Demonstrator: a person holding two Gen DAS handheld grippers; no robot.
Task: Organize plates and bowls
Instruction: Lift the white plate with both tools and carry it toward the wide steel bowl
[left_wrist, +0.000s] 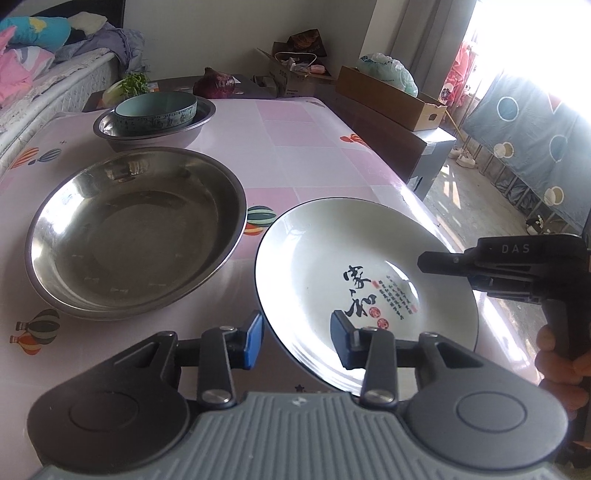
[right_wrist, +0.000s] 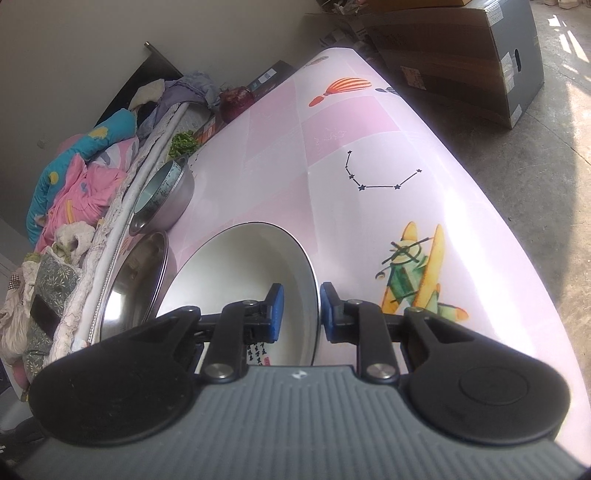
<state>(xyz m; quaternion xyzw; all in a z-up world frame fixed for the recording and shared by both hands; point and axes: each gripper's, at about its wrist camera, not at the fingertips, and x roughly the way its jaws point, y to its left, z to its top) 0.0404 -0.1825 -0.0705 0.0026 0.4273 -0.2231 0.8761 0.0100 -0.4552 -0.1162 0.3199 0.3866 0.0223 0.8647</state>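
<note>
Straddling the white plate (left_wrist: 354, 291) at its near-left rim, my left gripper (left_wrist: 297, 341) has a gap showing at both pads. My right gripper (right_wrist: 299, 308) brackets the opposite rim and looks clamped, though I can't be sure. Plate sits on the table (left_wrist: 295, 147), beside the steel plate (left_wrist: 136, 232).

The white plate (left_wrist: 332, 266) fills the near right of the table (left_wrist: 303, 147), with the steel pan (left_wrist: 136, 236) just beside it on the left. A stacked bowl (left_wrist: 155, 110) blocks the far left. The far right stretch of tabletop lies bare.
</note>
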